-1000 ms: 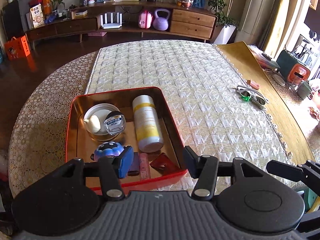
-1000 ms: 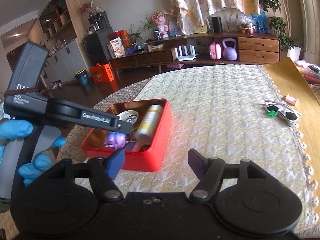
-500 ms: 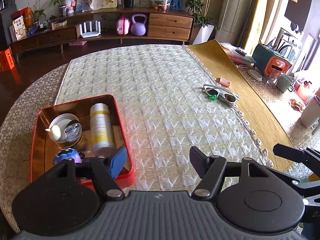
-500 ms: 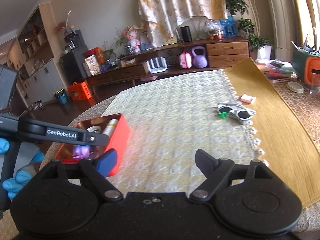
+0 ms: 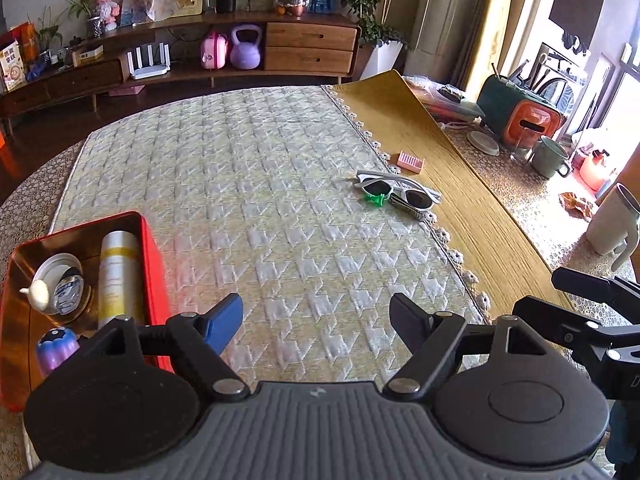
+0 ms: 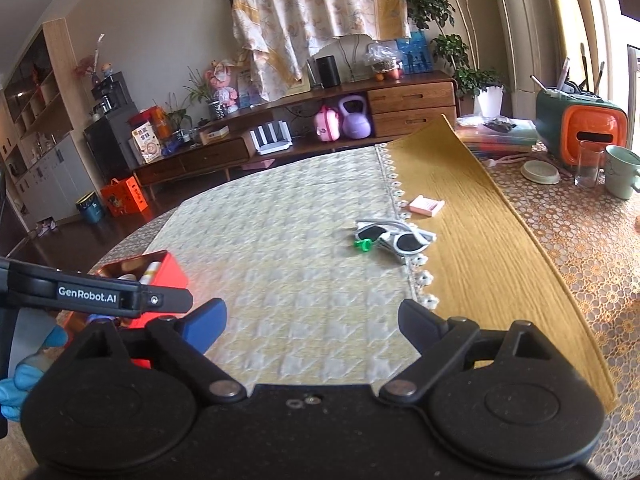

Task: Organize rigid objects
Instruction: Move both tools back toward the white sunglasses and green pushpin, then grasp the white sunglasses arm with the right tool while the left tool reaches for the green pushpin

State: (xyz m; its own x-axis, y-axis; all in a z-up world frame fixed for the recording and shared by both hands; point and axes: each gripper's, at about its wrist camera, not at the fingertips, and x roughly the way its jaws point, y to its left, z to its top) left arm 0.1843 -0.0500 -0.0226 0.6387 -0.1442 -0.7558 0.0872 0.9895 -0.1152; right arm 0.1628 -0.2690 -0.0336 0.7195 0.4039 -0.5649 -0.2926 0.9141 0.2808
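Observation:
A red tin tray [image 5: 154, 264] sits at the left on the quilted mat [image 5: 260, 200]; it also shows in the right wrist view [image 6: 170, 270]. It holds a white and yellow bottle [image 5: 118, 276], a white dish [image 5: 56, 276] with a small round tin, and a purple toy [image 5: 58, 346]. White sunglasses [image 5: 400, 192] with a green clip [image 5: 374, 199] and a pink block [image 5: 410, 161] lie on the right; the sunglasses [image 6: 394, 238] also show in the right wrist view. My left gripper [image 5: 316, 316] is open and empty. My right gripper [image 6: 312, 316] is open and empty.
A golden cloth [image 5: 452, 184] covers the table's right part. A mug [image 5: 550, 158], a glass [image 6: 588, 164], an orange-green box [image 5: 520, 114] and a tall cup [image 5: 610, 220] stand at the far right. A wooden sideboard [image 5: 200, 56] is beyond the table.
Both grippers swung right, away from the red tray. The tray slid to the left edge of both views and the sunglasses came nearer the centre. Both stayed open.

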